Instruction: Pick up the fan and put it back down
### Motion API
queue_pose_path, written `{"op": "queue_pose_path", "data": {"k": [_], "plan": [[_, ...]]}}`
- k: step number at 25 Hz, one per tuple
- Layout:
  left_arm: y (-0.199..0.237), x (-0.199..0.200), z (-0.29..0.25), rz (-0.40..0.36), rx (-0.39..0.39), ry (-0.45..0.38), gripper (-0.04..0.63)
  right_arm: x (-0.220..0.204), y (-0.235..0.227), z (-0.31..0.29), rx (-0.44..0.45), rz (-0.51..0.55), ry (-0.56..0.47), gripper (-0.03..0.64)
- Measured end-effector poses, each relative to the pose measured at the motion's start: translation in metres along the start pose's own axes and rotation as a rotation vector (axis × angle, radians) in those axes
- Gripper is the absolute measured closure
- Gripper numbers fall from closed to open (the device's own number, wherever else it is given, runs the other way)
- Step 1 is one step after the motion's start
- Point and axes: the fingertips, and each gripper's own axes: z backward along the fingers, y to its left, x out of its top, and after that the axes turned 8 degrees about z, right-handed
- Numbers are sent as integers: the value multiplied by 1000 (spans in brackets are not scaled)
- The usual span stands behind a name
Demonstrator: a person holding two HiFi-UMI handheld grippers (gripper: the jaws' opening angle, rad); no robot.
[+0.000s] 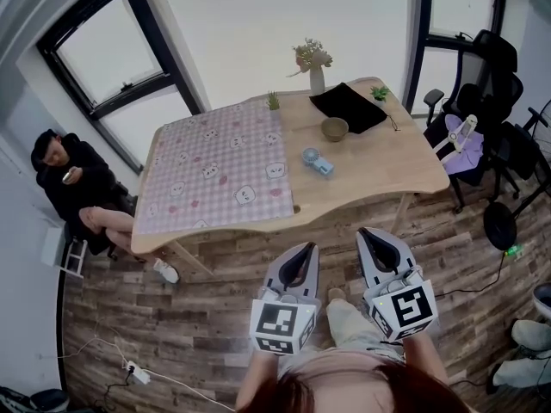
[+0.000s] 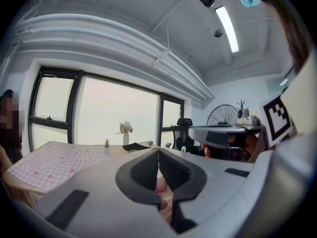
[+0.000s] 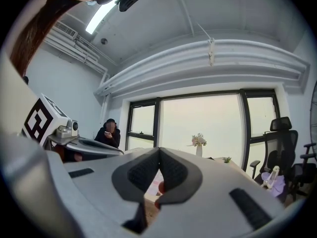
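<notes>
Bright and even throughout; daylight through blown-out white windows [image 3: 208,123]; extra glow from a ceiling strip light [image 2: 227,29]; only faint, soft shadows under the table [image 1: 379,175]; heavy fisheye bending and black corners in both gripper views; close foreground slightly soft.

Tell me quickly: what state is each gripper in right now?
Left gripper: closed, jaws together, holding nothing.
Right gripper: closed, jaws together, holding nothing.
</notes>
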Motion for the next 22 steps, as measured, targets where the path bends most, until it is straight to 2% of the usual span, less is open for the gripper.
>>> {"op": "queue_pose_path", "data": {"k": [12,22], "plan": [[27,18,-79,3,10,16,584,-14,-52,-67,28,-8,16,617],[55,33,-138,5,49,17,584,-22,-91,-124,70,-1,26,617]]}}
